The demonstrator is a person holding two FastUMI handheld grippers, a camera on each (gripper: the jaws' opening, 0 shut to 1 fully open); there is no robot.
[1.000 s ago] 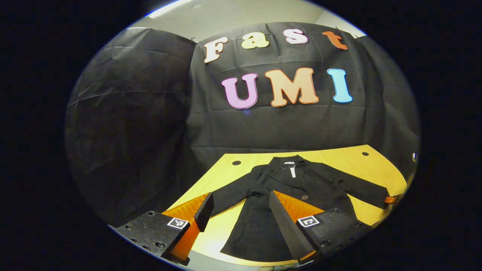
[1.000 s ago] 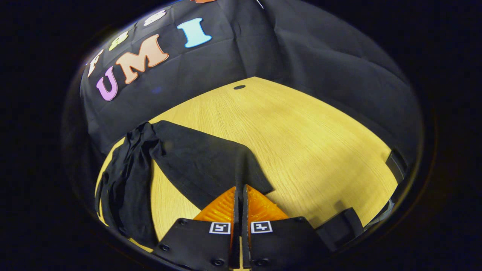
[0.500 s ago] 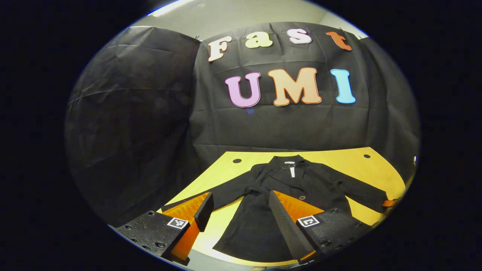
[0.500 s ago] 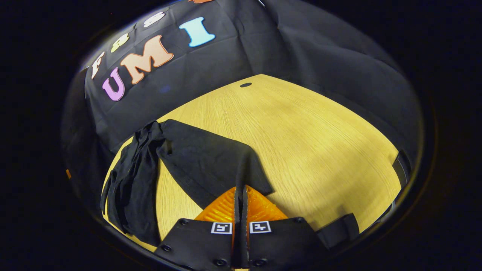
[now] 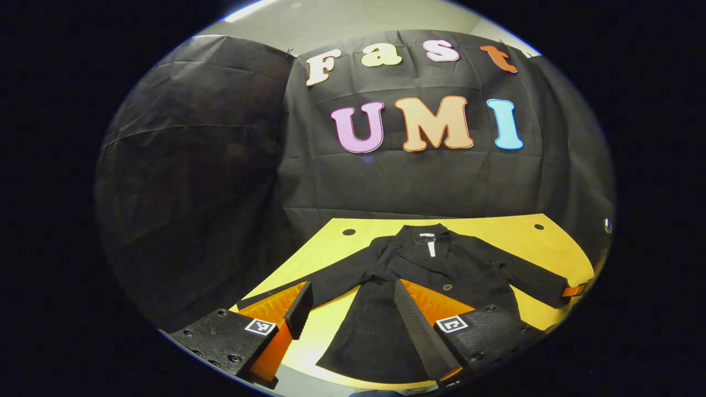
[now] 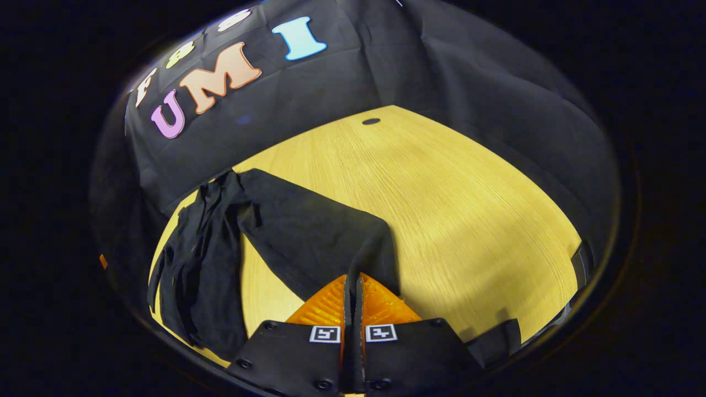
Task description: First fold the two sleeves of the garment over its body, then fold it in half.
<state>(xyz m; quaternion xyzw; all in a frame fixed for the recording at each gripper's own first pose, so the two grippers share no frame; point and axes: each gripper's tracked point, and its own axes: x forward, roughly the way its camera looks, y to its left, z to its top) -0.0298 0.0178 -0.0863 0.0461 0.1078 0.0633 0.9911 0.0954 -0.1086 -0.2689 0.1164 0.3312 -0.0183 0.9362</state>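
Setting: a booth hung with black cloth; a yellow wood-grain worktop [image 5: 513, 234] carries a black coat [image 5: 419, 275] laid face up and spread flat, collar toward the far wall, hem toward the near edge.

Left claw [image 5: 353, 311]: released, fingers wide apart, hovering over the near edge of the worktop. The coat's skirt lies directly ahead between the fingers; the left sleeve [image 5: 331, 281] runs outward just beyond the left finger.

Right claw [image 6: 353, 278]: clenched on the cuff end of the right sleeve [image 6: 309, 237], both fingers pressed together with the cloth edge nipped between them. In the left gripper view it appears as a small tip at the sleeve's far end [image 5: 572, 290].

Key relation: the held sleeve's long axis runs from the right claw forward and to its left, up to the shoulder, where the bunched body of the coat [image 6: 198, 264] lies. Judged from this, the fold calls for carrying the cuff leftward across the claw's front, over the body. The right claw is the one nearer, and already attached.

Task stage: first sleeve fold gripped but not yet laid over; second sleeve and the halving fold not yet done.

Labels and writing: a small white tag [image 5: 431, 248] hangs inside the collar, too small to read. A single button [image 5: 447, 286] shows on the front.

Risk: thick cloth may slip from a shallow nip at the cuff.
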